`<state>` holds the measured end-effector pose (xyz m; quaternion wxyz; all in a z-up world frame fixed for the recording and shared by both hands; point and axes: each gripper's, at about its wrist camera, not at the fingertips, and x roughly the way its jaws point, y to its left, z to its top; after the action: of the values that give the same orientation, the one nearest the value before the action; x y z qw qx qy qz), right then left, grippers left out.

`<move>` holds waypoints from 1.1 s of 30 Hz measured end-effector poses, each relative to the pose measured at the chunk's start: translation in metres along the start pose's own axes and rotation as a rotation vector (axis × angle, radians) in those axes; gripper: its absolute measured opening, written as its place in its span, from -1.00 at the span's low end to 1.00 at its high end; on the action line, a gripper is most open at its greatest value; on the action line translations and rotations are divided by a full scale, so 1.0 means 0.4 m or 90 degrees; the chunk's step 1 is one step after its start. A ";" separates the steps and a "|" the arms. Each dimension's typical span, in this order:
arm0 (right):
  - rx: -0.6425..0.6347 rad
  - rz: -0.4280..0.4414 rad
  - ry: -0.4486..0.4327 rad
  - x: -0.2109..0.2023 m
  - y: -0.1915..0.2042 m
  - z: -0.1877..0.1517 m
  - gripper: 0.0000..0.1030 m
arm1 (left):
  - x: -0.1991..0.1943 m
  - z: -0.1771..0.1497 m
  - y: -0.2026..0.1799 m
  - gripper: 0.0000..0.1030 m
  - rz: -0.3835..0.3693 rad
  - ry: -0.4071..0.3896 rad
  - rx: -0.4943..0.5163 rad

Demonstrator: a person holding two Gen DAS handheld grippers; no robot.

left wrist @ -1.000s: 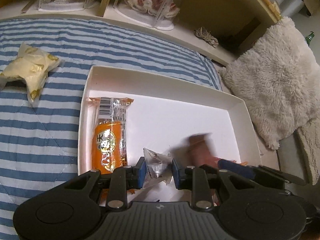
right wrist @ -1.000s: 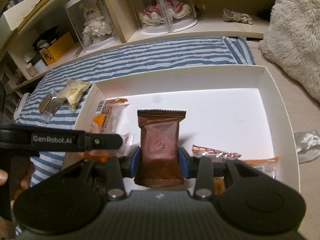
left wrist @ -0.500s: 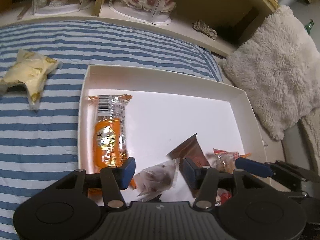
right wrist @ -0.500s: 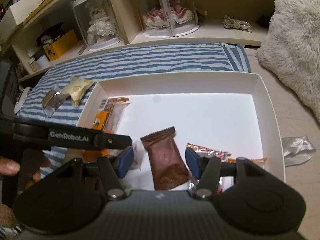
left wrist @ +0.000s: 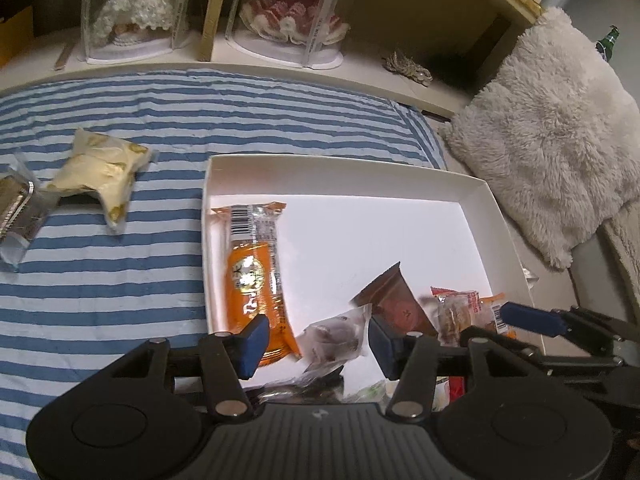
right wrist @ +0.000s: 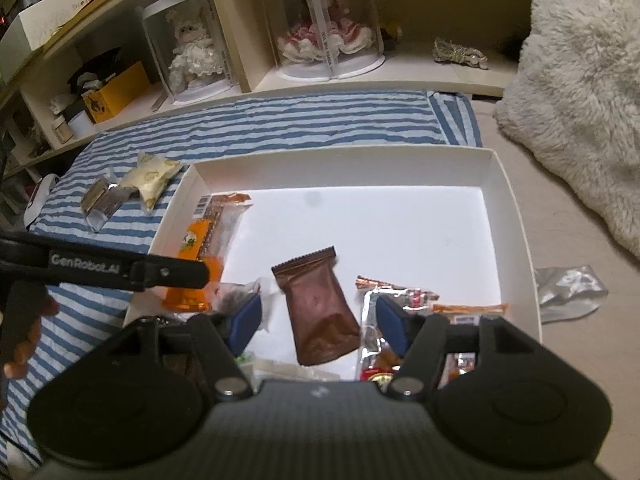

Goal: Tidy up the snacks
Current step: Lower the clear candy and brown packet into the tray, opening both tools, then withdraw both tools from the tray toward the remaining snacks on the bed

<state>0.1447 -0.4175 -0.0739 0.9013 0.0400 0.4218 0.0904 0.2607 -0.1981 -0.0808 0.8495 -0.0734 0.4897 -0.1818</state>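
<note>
- Plainly, both tools stand wide apart and hold nothing: the left tool (left wrist: 316,338) hangs over the near left part of the white box (left wrist: 332,168), the right tool (right wrist: 318,320) over its near middle.
- Inside the box, low in the left-wrist view, a clear packet (left wrist: 338,334) lies between the left tool's blue pads, touching neither as far as I can tell.
- Likewise a brown packet (right wrist: 320,312) lies flat on the box floor between the right tool's pads, its long axis running up the frame and leaning a little left, crimped end away from the camera.
- An orange packet (left wrist: 256,284) lies along the box's left wall, long axis up the frame; a few foil and red wrappers (right wrist: 404,300) crowd the lower right of the box.
- Two snacks are not yet in the box: a pale yellow packet (left wrist: 100,168) and a silver packet (left wrist: 20,208), both on the striped bedspread (left wrist: 120,280) at the left of the frame, well apart from either tool.
- Judging from this, the coming move turns on those two lying left of the box: the left tool is the nearer one, and the yellow packet is the closer of the pair.
- Its long axis looks roughly diagonal, so the tool would likely need some turning to close across the narrow side.
</note>
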 end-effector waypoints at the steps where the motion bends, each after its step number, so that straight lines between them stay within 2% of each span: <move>1: 0.001 -0.002 -0.002 -0.005 0.000 0.000 0.37 | -0.006 -0.002 0.002 0.10 0.003 -0.001 0.001; 9: -0.010 -0.017 -0.016 -0.047 0.014 -0.004 0.49 | -0.047 -0.033 0.022 0.42 0.023 -0.007 0.014; 12: -0.016 -0.021 -0.020 -0.060 0.019 -0.005 0.58 | -0.060 -0.045 0.036 0.64 0.034 -0.014 0.017; 14: -0.016 -0.024 -0.022 -0.068 0.024 -0.008 0.65 | -0.071 -0.052 0.046 0.95 0.042 -0.022 0.024; 15: -0.017 -0.025 -0.023 -0.071 0.026 -0.008 0.67 | -0.076 -0.056 0.050 1.00 0.047 -0.027 0.028; 20: -0.015 -0.043 -0.027 -0.079 0.028 -0.020 0.98 | -0.104 -0.062 0.074 1.00 0.056 -0.053 0.035; 26: -0.003 -0.053 -0.037 -0.090 0.027 -0.029 0.99 | -0.123 -0.070 0.082 1.00 0.065 -0.070 0.063; 33: 0.001 -0.069 -0.035 -0.075 0.041 -0.024 0.99 | -0.127 -0.072 0.118 1.00 0.074 -0.082 0.060</move>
<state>0.1164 -0.4072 -0.0550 0.9162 0.0202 0.3983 0.0399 0.2241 -0.1337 -0.0691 0.8909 -0.0162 0.4284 -0.1502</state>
